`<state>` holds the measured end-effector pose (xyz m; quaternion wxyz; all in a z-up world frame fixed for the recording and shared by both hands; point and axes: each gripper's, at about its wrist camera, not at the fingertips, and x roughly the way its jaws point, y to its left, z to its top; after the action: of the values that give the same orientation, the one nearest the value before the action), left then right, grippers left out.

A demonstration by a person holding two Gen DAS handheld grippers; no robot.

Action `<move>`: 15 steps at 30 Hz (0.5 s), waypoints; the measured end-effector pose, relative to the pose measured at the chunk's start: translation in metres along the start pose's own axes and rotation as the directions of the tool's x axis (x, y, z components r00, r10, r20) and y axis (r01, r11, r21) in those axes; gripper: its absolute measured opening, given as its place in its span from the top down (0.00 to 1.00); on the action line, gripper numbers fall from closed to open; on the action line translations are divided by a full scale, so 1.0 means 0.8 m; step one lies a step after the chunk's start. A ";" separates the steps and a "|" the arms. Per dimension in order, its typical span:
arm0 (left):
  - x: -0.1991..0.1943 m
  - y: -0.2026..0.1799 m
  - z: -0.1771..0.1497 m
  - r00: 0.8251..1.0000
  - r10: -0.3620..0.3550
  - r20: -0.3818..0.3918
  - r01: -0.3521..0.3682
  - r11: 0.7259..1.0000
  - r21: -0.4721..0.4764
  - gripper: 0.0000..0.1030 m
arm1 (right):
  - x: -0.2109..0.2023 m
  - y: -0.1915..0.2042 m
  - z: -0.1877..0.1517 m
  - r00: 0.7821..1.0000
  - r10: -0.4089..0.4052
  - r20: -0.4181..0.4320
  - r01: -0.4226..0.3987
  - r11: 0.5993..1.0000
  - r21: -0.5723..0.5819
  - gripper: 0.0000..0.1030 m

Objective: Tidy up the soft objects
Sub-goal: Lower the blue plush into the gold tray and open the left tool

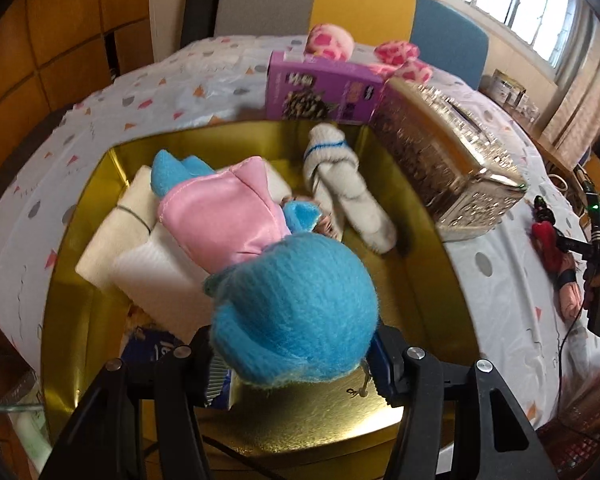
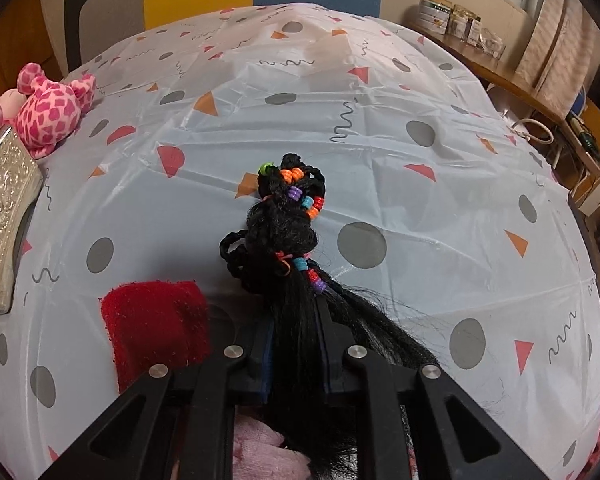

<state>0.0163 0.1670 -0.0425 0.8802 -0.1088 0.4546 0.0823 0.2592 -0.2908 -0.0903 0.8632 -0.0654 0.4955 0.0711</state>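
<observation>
Left tongs [image 1: 296, 354] clamp the blue-hatted doll [image 1: 260, 256] by its head over the gold box's [image 1: 428, 240] near edge for stowing beside the rolled socks [image 1: 340, 184]; right tongs [image 2: 296, 344] pinch the other doll's beaded black hair [image 2: 288, 248], keeping it on the tablecloth [image 2: 380, 120].

You are in a home living or dining room: patterned plastic tablecloth [image 2: 380, 128] over the table, grey-yellow-blue upholstered chair back [image 1: 340, 4], curtained window [image 1: 540, 4], wooden side shelf [image 2: 500, 68] holding jars, and orange wooden cabinet panels [image 1: 60, 32].
</observation>
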 end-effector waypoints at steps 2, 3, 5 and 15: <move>0.007 0.003 -0.002 1.000 0.001 -0.019 -0.001 1.000 -0.006 0.42 | 0.002 0.003 0.000 1.000 -0.020 0.003 0.020 1.000 -0.014 0.85; 0.012 0.004 -0.003 1.000 0.005 -0.029 -0.005 1.000 -0.004 0.41 | 0.004 0.007 0.003 1.000 -0.029 0.006 0.029 0.999 -0.021 0.85; 0.017 0.002 -0.003 1.000 0.008 -0.026 -0.008 1.000 0.009 0.39 | 0.006 0.010 0.004 0.999 -0.040 0.010 0.040 0.999 -0.027 0.85; 0.029 -0.011 0.006 0.998 0.058 -0.012 -0.058 0.998 0.026 0.15 | 0.004 0.005 0.003 1.000 -0.019 0.024 0.019 1.000 -0.007 0.85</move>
<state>0.0351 0.1611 -0.0578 0.8758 -0.0847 0.4643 0.1013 0.2622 -0.2859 -0.0919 0.8694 -0.0725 0.4843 0.0657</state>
